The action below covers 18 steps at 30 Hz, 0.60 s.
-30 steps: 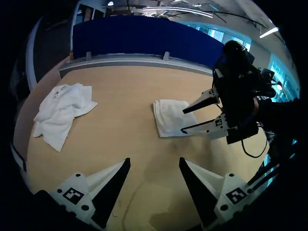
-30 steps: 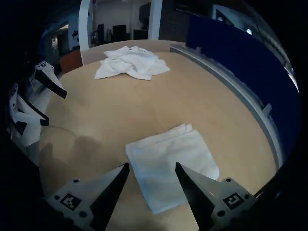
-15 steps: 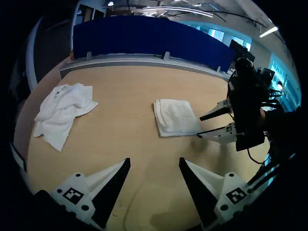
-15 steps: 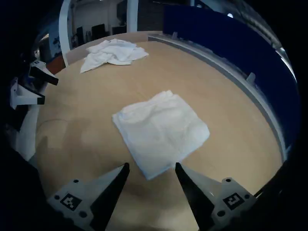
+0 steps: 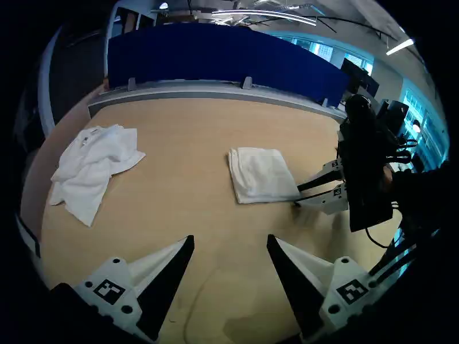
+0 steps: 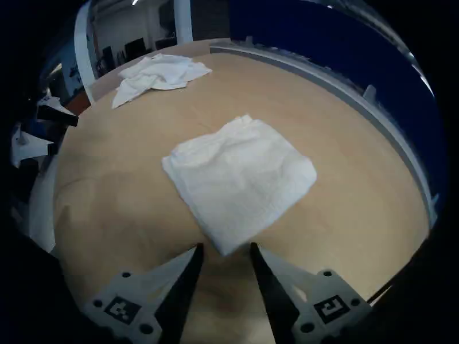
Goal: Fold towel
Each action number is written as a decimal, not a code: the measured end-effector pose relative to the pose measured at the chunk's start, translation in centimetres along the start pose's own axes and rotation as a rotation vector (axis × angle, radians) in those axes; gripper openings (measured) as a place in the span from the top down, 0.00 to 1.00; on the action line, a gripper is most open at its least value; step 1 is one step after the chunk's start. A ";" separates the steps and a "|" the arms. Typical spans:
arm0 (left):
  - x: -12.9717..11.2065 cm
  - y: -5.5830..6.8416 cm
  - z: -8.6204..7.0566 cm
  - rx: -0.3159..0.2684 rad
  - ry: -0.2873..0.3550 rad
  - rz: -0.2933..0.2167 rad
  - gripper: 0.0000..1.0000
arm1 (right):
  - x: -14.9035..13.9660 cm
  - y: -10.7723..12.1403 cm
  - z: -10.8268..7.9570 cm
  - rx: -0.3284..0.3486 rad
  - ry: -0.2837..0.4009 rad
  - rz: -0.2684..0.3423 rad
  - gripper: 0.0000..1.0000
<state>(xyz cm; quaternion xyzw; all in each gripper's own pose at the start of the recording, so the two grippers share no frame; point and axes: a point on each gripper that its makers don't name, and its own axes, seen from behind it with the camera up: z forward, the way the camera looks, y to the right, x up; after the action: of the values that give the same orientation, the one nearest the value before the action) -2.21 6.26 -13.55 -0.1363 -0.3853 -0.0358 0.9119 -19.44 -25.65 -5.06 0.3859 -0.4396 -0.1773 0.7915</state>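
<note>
A folded white towel (image 5: 261, 174) (image 6: 241, 175) lies flat in the middle of the wooden table (image 5: 189, 132). My right gripper (image 6: 225, 247) (image 5: 299, 195) sits low at the towel's near corner. Its fingers are narrowed, with that corner lying between the tips, and a gap still shows on both sides. My left gripper (image 5: 229, 238) hovers open over bare table, well short of the towel, with nothing between its fingers. The left gripper (image 6: 60, 135) also appears at the far left of the right gripper view.
A crumpled white cloth (image 5: 94, 163) (image 6: 158, 74) lies at the table's left end. A blue partition (image 5: 218, 54) (image 6: 344, 51) runs along the back edge. A dark sleeve (image 5: 416, 183) holds the right gripper at the table's right side.
The right gripper has pulled back from over the towel to its near corner, dropped lower, and its fingers have narrowed. The left gripper has stayed put.
</note>
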 end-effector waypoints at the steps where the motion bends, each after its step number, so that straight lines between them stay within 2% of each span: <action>1: 0.0 0.0 0.0 -0.001 0.000 0.000 0.06 | 0.1 0.1 0.0 -0.003 0.003 0.007 0.54; 3: 0.1 0.0 0.0 -0.002 0.000 -0.001 0.06 | 0.1 0.3 0.1 -0.008 0.007 0.021 0.67; 5: 0.1 0.0 0.1 -0.002 -0.001 0.000 0.06 | 0.1 0.5 0.1 -0.010 0.008 0.030 0.74; 8: 0.1 0.0 0.1 -0.005 -0.001 0.003 0.06 | 0.0 0.4 0.0 -0.006 0.008 0.033 0.77; 13: 0.2 0.1 0.1 -0.008 -0.002 0.007 0.06 | 0.1 0.4 -0.1 -0.013 0.013 0.027 0.92; 18: 0.2 0.2 0.2 -0.010 -0.003 0.008 0.06 | 0.5 0.4 -0.3 -0.013 0.029 0.022 0.94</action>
<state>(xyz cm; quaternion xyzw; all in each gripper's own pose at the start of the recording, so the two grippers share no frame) -2.17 6.50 -13.26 -0.1424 -0.3858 -0.0340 0.9109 -18.89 -25.54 -4.53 0.3785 -0.4312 -0.1658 0.8021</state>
